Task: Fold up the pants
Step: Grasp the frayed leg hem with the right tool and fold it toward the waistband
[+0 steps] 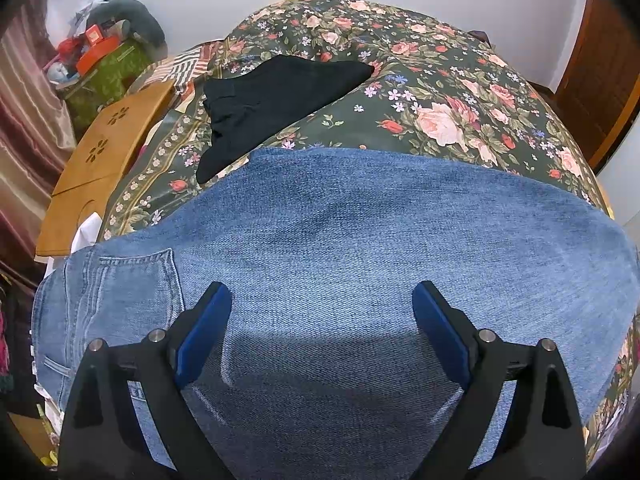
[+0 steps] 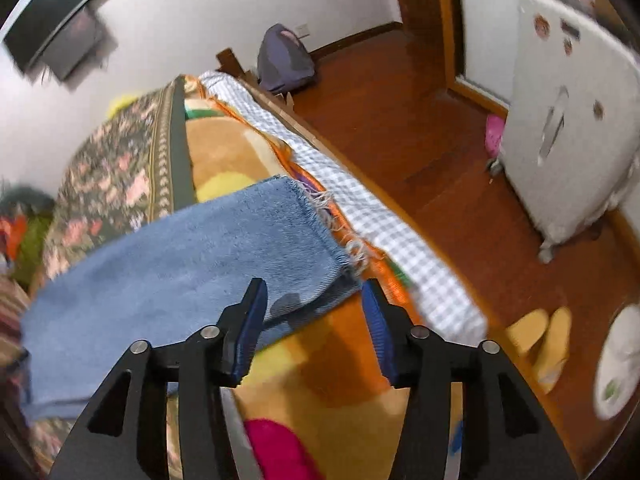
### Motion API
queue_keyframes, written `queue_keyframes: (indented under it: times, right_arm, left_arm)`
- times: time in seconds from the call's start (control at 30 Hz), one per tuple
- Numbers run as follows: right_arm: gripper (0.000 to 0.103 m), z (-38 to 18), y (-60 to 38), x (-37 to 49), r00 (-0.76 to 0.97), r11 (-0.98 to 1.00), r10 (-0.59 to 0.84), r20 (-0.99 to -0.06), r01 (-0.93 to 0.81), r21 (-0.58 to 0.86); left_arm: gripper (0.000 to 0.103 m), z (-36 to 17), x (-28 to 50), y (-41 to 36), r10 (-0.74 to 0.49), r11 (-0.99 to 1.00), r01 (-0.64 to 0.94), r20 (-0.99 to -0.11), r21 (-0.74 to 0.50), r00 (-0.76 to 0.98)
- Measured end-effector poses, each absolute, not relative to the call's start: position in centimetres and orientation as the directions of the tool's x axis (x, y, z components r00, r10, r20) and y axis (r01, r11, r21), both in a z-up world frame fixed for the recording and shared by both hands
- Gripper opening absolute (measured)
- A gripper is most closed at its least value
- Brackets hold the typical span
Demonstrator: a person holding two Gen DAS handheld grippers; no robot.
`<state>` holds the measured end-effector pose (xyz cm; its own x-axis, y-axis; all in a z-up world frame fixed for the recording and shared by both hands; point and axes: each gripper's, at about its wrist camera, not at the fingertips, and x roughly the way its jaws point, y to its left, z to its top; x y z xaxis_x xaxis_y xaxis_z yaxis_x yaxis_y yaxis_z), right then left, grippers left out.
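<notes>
Blue jeans (image 1: 340, 240) lie flat across the floral bedspread (image 1: 420, 92), back pocket (image 1: 132, 292) at the left. My left gripper (image 1: 322, 296) is open and empty, just above the denim near the waist end. In the right wrist view the jeans' leg (image 2: 180, 256) ends in a frayed hem (image 2: 320, 216) near the bed's edge. My right gripper (image 2: 314, 292) is open, its fingers either side of the hem's near corner, not closed on it.
A black garment (image 1: 272, 100) lies further back on the bed. A wooden lap table (image 1: 104, 160) and clutter stand at the left. A colourful blanket (image 2: 320, 380) and checked sheet (image 2: 360, 216) are at the bed's edge. Wooden floor, slippers (image 2: 540, 336), backpack (image 2: 284, 60) and white appliance (image 2: 568, 120) are at the right.
</notes>
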<state>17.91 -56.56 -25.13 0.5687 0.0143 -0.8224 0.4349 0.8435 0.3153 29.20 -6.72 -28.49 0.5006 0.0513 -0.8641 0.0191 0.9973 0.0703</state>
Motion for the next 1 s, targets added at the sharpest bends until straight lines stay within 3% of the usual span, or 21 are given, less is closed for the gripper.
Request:
queue_keyframes:
  times: [0.37, 0.47, 0.53, 0.7, 1.0]
  right_arm:
    - [0.05, -28.6, -57.1, 19.0, 0.597, 0.707, 0.118, -0.794, 0.511, 0.489]
    - [0.034, -27.9, -57.0, 19.1, 0.604, 0.718, 0.1, -0.791, 0.506, 0.477]
    - [0.013, -27.2, -56.8, 19.0, 0.611, 0.732, 0.073, -0.789, 0.504, 0.458]
    - [0.009, -24.8, -57.1, 18.6, 0.666, 0.729, 0.06, -0.744, 0.48, 0.488]
    - [0.009, -17.4, -54.2, 18.7, 0.757, 0.811, 0.052, -0.651, 0.348, 0.47]
  left_arm:
    - [0.095, -28.6, 29.2, -6.6, 0.044, 0.998, 0.014, -0.865, 0.059, 0.5]
    - [0.095, -28.6, 29.3, -6.6, 0.05, 0.998, 0.015, -0.864, 0.066, 0.501]
    - [0.095, -28.4, 29.2, -6.9, 0.064, 0.996, 0.023, -0.861, 0.087, 0.504]
    - [0.095, -27.2, 28.7, -8.5, 0.088, 0.983, 0.092, -0.851, 0.157, 0.518]
    - [0.095, -23.1, 27.0, -12.2, -0.064, 0.973, 0.218, -0.827, 0.072, 0.558]
